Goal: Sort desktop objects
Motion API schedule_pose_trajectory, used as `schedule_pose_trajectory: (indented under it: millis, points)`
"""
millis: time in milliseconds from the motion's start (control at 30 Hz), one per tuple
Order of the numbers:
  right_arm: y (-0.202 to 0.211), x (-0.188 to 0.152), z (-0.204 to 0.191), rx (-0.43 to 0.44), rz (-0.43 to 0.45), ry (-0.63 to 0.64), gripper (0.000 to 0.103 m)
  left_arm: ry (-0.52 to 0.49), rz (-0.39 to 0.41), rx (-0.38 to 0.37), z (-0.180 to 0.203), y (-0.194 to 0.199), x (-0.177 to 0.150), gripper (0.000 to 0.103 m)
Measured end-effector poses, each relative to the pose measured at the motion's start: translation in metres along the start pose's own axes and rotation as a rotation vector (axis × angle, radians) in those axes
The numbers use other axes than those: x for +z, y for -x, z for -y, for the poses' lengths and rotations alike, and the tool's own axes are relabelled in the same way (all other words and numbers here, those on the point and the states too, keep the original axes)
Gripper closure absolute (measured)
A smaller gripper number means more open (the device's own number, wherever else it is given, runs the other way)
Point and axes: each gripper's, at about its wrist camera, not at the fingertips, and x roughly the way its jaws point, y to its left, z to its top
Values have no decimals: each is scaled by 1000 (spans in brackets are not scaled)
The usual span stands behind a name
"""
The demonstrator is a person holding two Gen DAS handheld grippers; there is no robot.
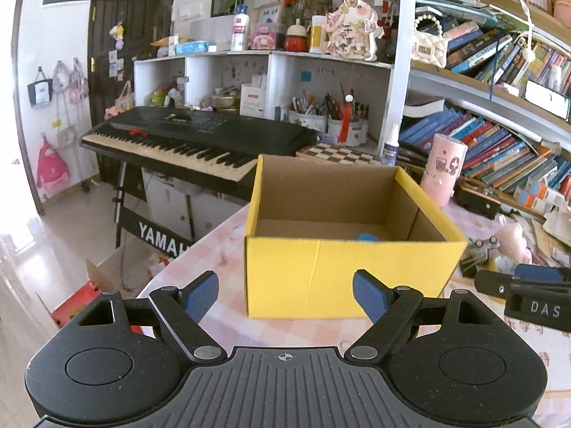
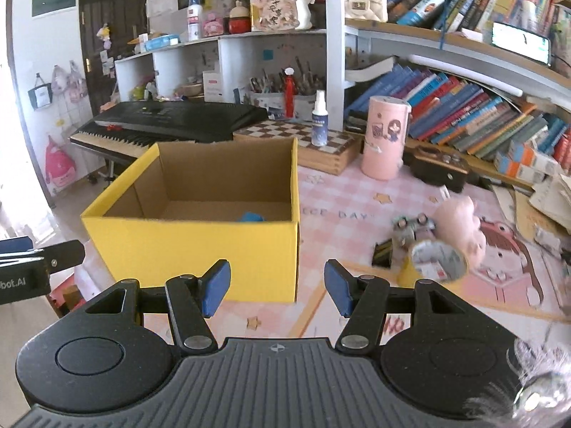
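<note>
A yellow cardboard box [image 1: 339, 271] stands open on the pink checked tablecloth [image 1: 221, 249]; it also shows in the right wrist view [image 2: 200, 249]. A blue object [image 1: 367, 237] lies on its floor, also seen from the right [image 2: 251, 217]. My left gripper [image 1: 285, 294] is open and empty just before the box's front wall. My right gripper [image 2: 276, 287] is open and empty at the box's front right corner. To the right on the cloth lie a pink plush toy [image 2: 462, 223], a small toy car [image 2: 414, 226], a tape roll [image 2: 437, 258] and a dark clip [image 2: 383, 251].
A pink cylinder [image 2: 385, 139], a spray bottle [image 2: 319, 119] and a chessboard box [image 2: 321, 146] stand behind. Bookshelves [image 2: 464, 114] fill the right. A black keyboard [image 1: 192, 139] stands left of the table. The right gripper's body [image 1: 531, 296] shows at the left view's right edge.
</note>
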Motion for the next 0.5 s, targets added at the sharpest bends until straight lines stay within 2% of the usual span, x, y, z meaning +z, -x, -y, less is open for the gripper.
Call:
schedule_pose_trajectory:
  millis: [500]
  points:
    - [32,-53,-27,-28,-46,24,43,-18,-44,14,-6,25,-34,18]
